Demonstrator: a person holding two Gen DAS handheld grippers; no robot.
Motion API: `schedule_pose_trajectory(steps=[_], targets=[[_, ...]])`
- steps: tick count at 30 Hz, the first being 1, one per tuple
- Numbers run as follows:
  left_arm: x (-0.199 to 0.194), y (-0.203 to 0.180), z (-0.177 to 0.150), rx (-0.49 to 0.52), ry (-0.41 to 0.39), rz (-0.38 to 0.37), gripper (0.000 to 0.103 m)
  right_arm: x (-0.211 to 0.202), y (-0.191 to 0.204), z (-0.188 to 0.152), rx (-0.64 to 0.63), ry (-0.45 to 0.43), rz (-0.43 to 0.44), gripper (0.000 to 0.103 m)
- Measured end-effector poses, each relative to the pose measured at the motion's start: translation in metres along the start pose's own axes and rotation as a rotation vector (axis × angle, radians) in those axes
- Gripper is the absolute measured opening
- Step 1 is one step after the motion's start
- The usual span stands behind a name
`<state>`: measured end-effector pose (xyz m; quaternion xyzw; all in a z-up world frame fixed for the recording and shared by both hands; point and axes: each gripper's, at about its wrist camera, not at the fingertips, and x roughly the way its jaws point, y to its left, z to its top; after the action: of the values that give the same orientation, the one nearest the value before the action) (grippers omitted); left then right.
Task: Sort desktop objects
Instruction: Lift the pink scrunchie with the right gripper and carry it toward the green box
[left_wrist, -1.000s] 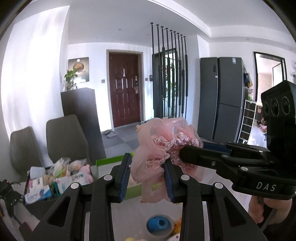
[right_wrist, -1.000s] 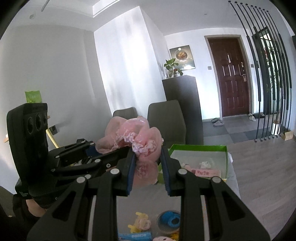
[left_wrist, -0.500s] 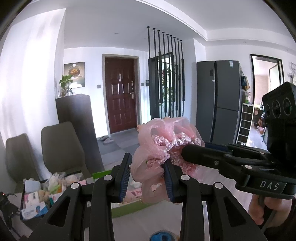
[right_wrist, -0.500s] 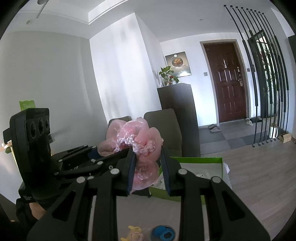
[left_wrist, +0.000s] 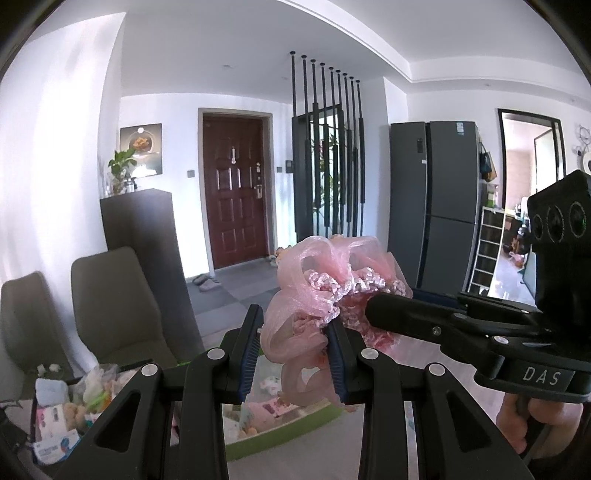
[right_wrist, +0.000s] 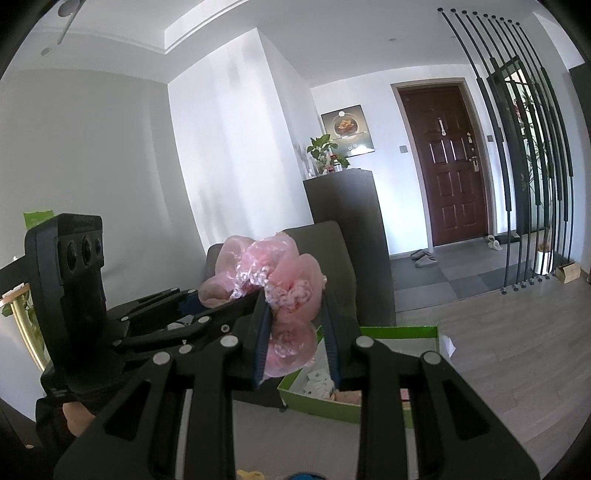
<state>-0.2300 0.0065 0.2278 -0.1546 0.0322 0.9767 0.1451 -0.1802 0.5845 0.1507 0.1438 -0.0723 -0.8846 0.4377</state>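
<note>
A frilly pink hair scrunchie (left_wrist: 325, 291) hangs in the air between both grippers. My left gripper (left_wrist: 293, 349) is shut on its left part. My right gripper (right_wrist: 295, 332) is shut on the other part of the scrunchie (right_wrist: 284, 284), and its black fingers (left_wrist: 424, 321) reach in from the right in the left wrist view. The left gripper's body (right_wrist: 110, 314) shows at the left of the right wrist view. A green box (right_wrist: 369, 369) with small items lies below the scrunchie; it also shows in the left wrist view (left_wrist: 295, 421).
A dark bin (left_wrist: 59, 417) full of packets and soft toys stands at the left on the table. Two grey chairs (left_wrist: 114, 306) stand behind the table, with a dark cabinet (left_wrist: 144, 243) beyond. A blue-centred round item (right_wrist: 306, 474) peeks at the bottom edge.
Both grippers have risen with the scrunchie held between them. The table items have slid down and mostly out of both views. The grips have not changed.
</note>
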Motion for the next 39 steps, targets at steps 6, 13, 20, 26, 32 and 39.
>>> schedule_pose_trajectory(steps=[6, 13, 20, 26, 32, 39], targets=[[0.024, 0.008, 0.003, 0.003, 0.001, -0.010, 0.033, 0.016, -0.016, 0.004, 0.011, -0.006, -0.009, 0.027], [0.050, 0.019, 0.001, -0.007, 0.003, -0.024, 0.033, 0.031, -0.025, 0.006, 0.015, -0.014, -0.019, 0.027], [0.081, 0.033, -0.005, -0.029, 0.011, -0.052, 0.033, 0.057, -0.047, 0.007, 0.039, -0.002, -0.027, 0.027], [0.110, 0.039, -0.009, -0.026, 0.021, -0.065, 0.033, 0.079, -0.070, 0.005, 0.064, 0.014, -0.040, 0.027], [0.138, 0.050, -0.015, -0.041, 0.024, -0.080, 0.032, 0.106, -0.090, 0.004, 0.075, 0.046, -0.055, 0.027], [0.164, 0.064, -0.031, -0.082, 0.051, -0.091, 0.032, 0.132, -0.101, -0.006, 0.079, 0.098, -0.078, 0.027]])
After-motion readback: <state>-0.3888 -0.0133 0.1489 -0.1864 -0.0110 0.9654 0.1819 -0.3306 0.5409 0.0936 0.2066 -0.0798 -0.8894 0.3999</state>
